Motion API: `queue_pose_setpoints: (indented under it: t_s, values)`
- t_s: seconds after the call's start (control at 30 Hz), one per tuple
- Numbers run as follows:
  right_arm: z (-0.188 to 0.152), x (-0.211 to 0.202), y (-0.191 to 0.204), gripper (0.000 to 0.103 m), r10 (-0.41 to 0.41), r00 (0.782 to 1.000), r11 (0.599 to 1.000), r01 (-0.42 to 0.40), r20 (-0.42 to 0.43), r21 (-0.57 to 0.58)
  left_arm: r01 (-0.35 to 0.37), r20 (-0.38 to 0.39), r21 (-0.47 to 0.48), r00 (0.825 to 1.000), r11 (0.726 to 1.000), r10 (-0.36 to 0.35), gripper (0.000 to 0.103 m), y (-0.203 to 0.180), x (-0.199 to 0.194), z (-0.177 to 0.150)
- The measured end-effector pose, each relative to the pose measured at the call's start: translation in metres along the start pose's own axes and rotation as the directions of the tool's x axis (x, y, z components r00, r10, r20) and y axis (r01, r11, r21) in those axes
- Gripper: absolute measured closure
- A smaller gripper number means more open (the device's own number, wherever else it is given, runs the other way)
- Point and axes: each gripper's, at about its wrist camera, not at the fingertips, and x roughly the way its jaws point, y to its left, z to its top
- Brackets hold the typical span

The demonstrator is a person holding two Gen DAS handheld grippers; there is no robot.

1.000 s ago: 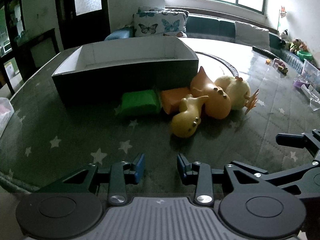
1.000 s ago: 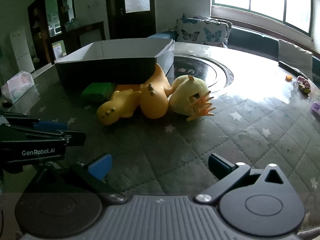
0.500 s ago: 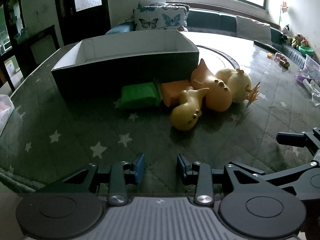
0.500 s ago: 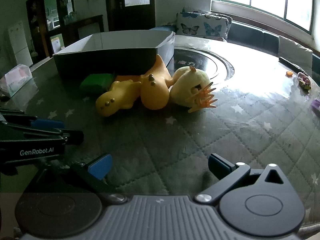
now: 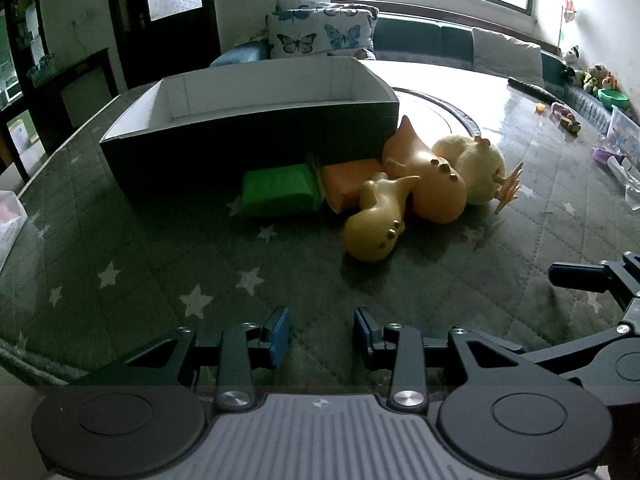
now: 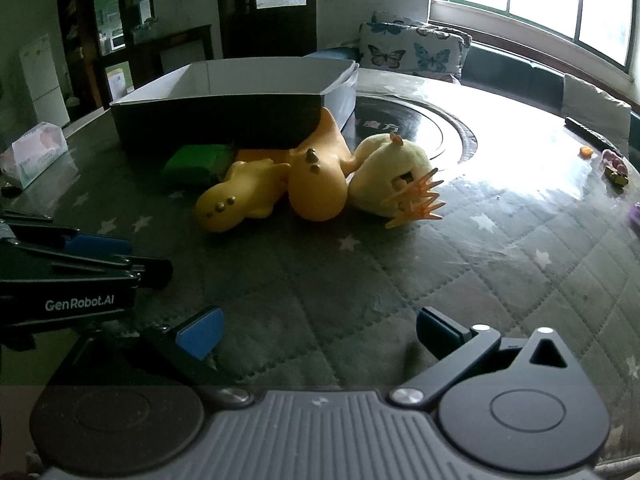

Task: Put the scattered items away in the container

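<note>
A dark box with a white inside stands on the table. In front of it lie a green block, an orange block, a yellow toy, an orange toy and a pale yellow plush chick. My left gripper is partly open and empty, short of the toys. My right gripper is wide open and empty, to the right of the left one.
The quilted star-pattern table cover spreads under everything. A tissue pack lies at the left. Small toys and a clear container sit at the far right edge. A sofa with butterfly cushions is behind the table.
Both grippers have moved slightly forward and higher over the table; the box and toys look a little nearer. Jaw openings are unchanged.
</note>
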Motion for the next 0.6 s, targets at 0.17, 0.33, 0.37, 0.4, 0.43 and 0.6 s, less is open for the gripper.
queue_pose_setpoints:
  t_s: [0.17, 0.33, 0.37, 0.4, 0.43, 0.6]
  values:
    - [0.0026, 0.0029, 0.0004, 0.0, 0.005, 1.0, 1.0, -0.005, -0.008, -0.004, 0.002, -0.006, 0.001, 1.0, 1.0, -0.002, 0.065, 0.0006, 0.0018, 0.0022]
    - [0.0053, 0.0044, -0.0005, 0.0, 0.006, 1.0, 1.0, -0.006, -0.01, -0.002, 0.004, -0.012, 0.003, 1.0, 1.0, -0.004, 0.065, 0.0007, 0.0041, 0.0055]
    - [0.0056, 0.0049, -0.0007, 0.0, 0.006, 1.0, 1.0, -0.006, -0.01, -0.001, 0.005, -0.013, 0.003, 1.0, 1.0, -0.005, 0.064, 0.0008, 0.0046, 0.0063]
    - [0.0061, 0.0052, -0.0008, 0.0, 0.007, 1.0, 1.0, -0.007, -0.01, -0.001, 0.005, -0.014, 0.003, 1.0, 1.0, -0.005, 0.064, 0.0007, 0.0051, 0.007]
    - [0.0066, 0.0056, -0.0008, 0.0, 0.007, 1.0, 1.0, -0.007, -0.011, -0.001, 0.005, -0.015, 0.003, 1.0, 1.0, -0.005, 0.064, 0.0005, 0.0055, 0.0075]
    - [0.0087, 0.0075, -0.0001, 0.0, 0.011, 1.0, 1.0, -0.011, -0.013, -0.004, 0.007, -0.022, 0.005, 1.0, 1.0, -0.007, 0.064, 0.0007, 0.0069, 0.01]
